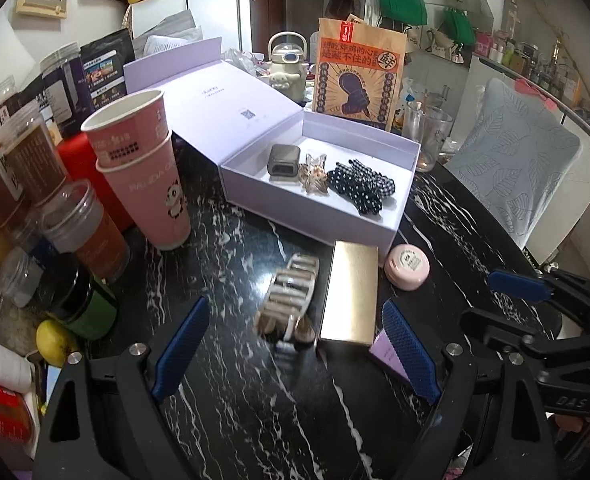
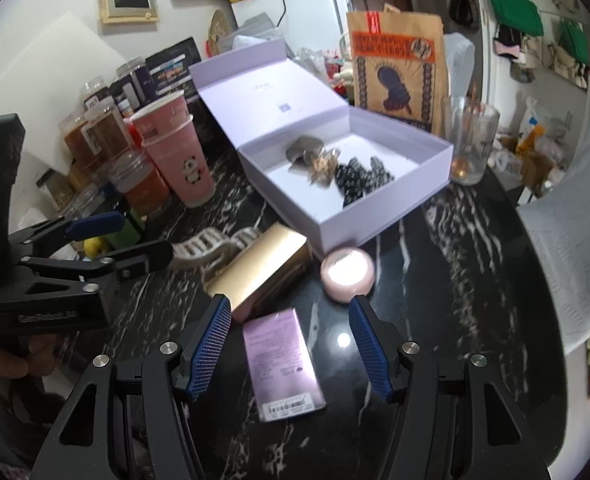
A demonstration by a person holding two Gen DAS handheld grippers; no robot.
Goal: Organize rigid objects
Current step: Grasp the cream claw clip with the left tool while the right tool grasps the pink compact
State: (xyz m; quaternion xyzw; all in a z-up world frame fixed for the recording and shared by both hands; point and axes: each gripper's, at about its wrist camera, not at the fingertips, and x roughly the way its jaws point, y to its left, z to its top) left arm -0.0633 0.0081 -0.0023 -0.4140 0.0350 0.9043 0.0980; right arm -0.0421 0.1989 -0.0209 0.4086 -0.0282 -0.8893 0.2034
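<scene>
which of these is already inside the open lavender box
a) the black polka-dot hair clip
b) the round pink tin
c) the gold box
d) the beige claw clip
a: the black polka-dot hair clip lies in the open lavender box, while the gold box, round pink tin and beige claw clip sit outside it on the black marble table.

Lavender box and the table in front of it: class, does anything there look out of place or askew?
Yes. Four things lie loose outside the lavender box: a beige hair claw, a gold box, a pink round tin and a purple packet. The gold box sits at an angle in the right wrist view.
</scene>
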